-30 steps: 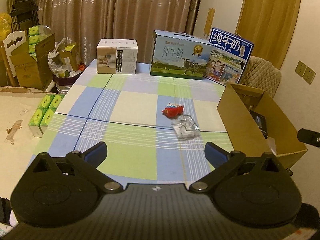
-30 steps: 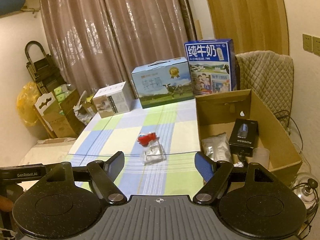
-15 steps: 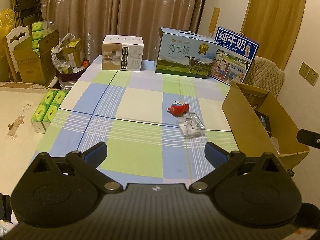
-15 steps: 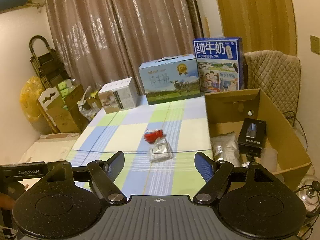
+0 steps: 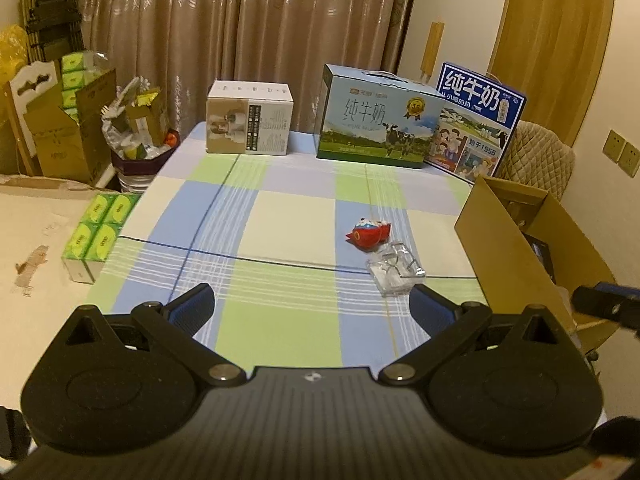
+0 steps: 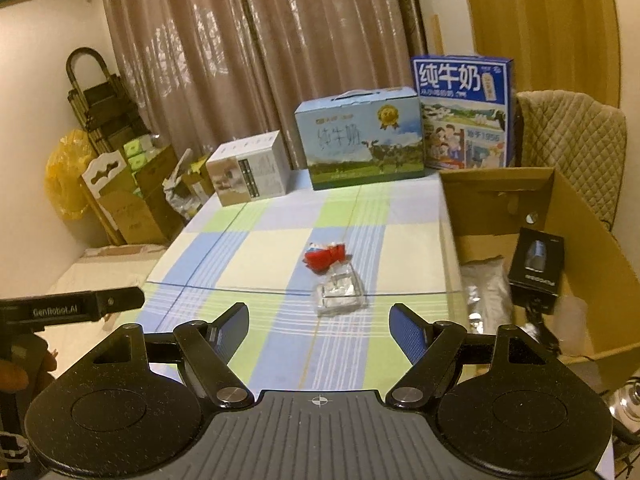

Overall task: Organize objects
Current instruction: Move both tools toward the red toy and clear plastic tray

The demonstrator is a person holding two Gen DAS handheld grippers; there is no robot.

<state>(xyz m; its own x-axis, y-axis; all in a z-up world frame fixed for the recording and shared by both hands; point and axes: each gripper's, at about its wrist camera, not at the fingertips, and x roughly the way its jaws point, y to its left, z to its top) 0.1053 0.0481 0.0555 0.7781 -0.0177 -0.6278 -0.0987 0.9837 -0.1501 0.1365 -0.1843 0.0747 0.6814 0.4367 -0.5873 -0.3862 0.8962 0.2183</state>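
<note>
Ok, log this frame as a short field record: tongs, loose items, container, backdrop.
left tongs: open, holding nothing
right tongs: open, holding nothing
loose items: red toy touching clear plastic pack on the checked tablecloth
container: open cardboard box at the table's right, holding black box and silver bag
backdrop: two milk cartons, white box

Both fisheye cameras sat just behind their own fingers, raised above the near edge of the checked tablecloth [image 5: 288,220] and facing along it toward the curtain [image 5: 240,40]. The left wrist view looked from the near left, with the cardboard box [image 5: 516,240] at its right margin. The right wrist view stood further right and looked down into that cardboard box [image 6: 576,216]. Both took in the red toy [image 5: 369,233] [image 6: 323,257], the clear packet [image 5: 395,272] [image 6: 339,293] and the milk cartons along the far edge.
</note>
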